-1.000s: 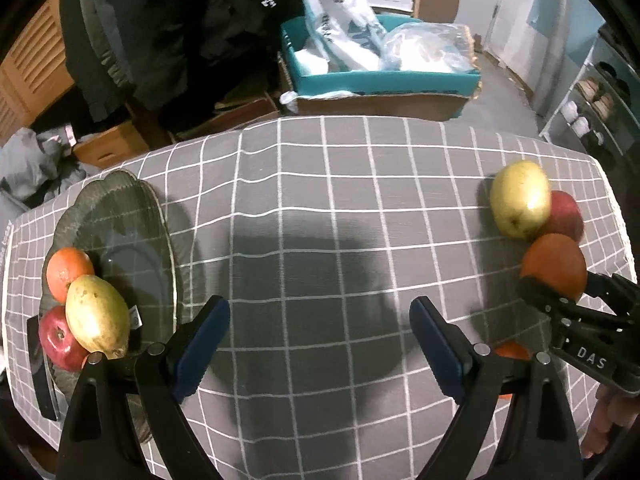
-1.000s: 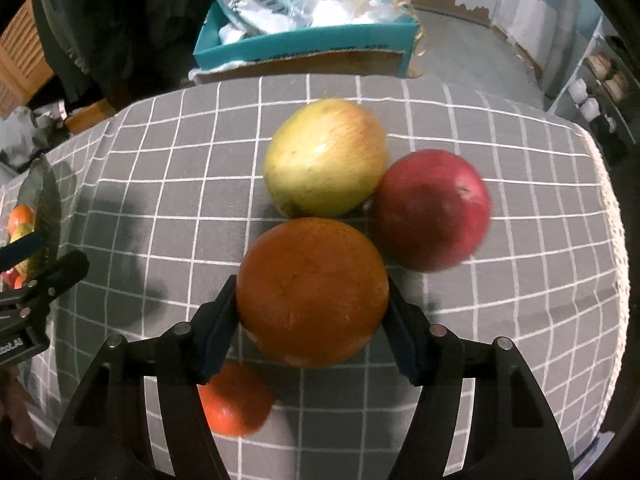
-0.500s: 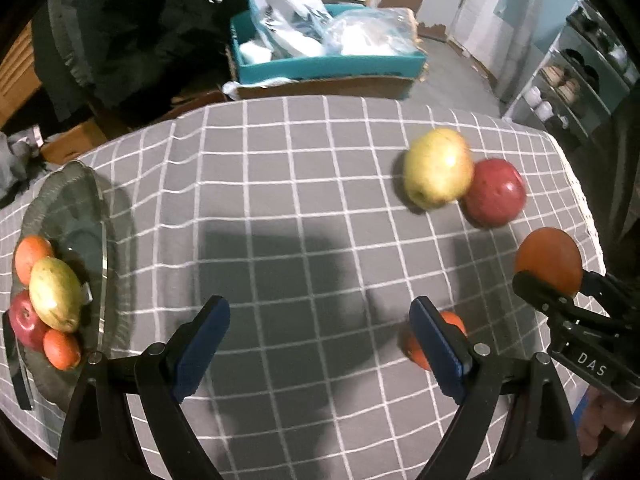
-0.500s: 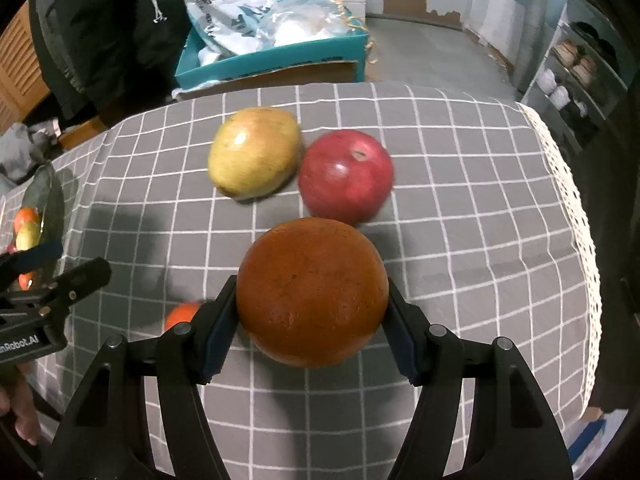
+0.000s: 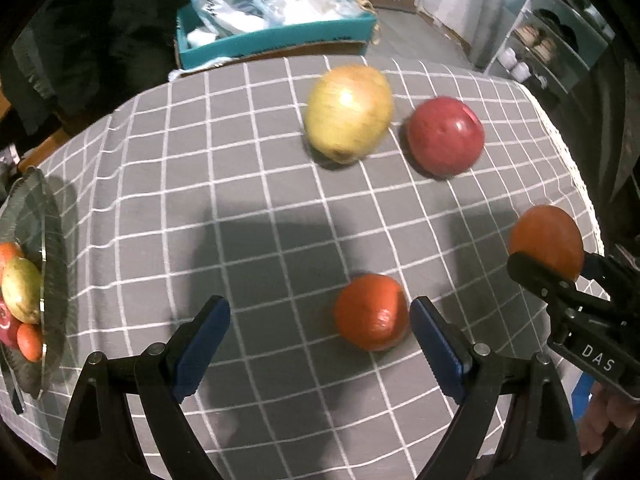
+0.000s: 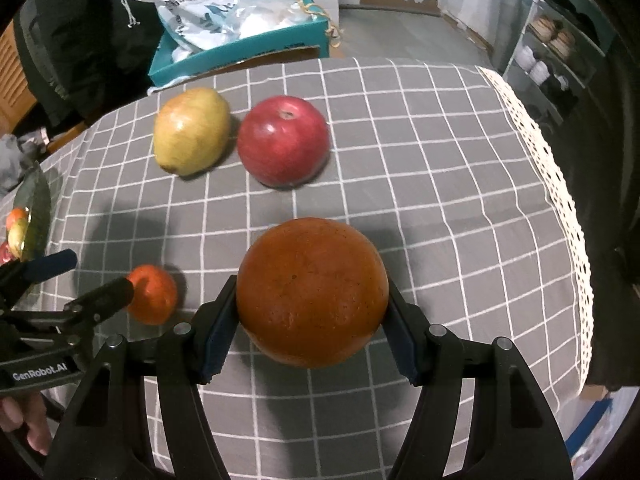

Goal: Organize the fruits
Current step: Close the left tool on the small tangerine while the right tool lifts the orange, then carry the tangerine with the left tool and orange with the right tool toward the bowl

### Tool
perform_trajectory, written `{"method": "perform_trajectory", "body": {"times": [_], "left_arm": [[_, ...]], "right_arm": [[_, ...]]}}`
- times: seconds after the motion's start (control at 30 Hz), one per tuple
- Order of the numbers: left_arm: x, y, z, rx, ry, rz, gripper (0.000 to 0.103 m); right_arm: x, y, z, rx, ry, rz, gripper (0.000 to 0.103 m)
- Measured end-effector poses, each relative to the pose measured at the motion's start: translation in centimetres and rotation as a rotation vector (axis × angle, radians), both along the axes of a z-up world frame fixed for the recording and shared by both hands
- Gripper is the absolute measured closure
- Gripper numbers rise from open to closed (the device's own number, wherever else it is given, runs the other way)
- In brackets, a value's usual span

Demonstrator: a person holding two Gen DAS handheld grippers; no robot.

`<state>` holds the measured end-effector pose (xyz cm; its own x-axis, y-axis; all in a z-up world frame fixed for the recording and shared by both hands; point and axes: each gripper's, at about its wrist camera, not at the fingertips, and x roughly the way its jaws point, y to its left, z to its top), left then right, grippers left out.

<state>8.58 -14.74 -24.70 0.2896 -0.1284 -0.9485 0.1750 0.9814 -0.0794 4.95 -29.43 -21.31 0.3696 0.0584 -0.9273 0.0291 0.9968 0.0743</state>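
Large orange [image 6: 312, 292] is clamped between right gripper [image 6: 308, 336] pads, lifted off grey cloth [image 5: 256, 200] | small orange [image 5: 370, 312] is judged left gripper's [image 5: 320, 344] target: jaws wide, empty, fruit just inside right pad, gripper nearer.

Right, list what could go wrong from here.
1. The big orange sits only between the right tool's pad tips; it might slip out.
2. The open left tool is off-centre on the small orange, so closing may nudge it away.
3. The dish looks crowded already.
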Motion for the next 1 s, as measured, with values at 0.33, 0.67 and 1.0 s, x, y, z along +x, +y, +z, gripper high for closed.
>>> {"method": "perform_trajectory", "body": {"times": [0.33,0.67,1.0], "left_arm": [[-0.4,-2.1,-1.3,0.012,0.022,-0.046,0.011],[-0.6,-2.6,-2.7,0.005,0.061,-0.064,0.045],[-1.2,-2.7,-1.1,-0.014,0.003,-0.072,0.059]], "right_arm": [[-0.7,-1.2,-1.0,0.011,0.023,-0.02,0.036],[-0.6,-1.0,-1.2,0.019,0.027,-0.009,0.036],[-0.5,-0.5,-0.4,-0.008,-0.003,0.009,0.036]]}}
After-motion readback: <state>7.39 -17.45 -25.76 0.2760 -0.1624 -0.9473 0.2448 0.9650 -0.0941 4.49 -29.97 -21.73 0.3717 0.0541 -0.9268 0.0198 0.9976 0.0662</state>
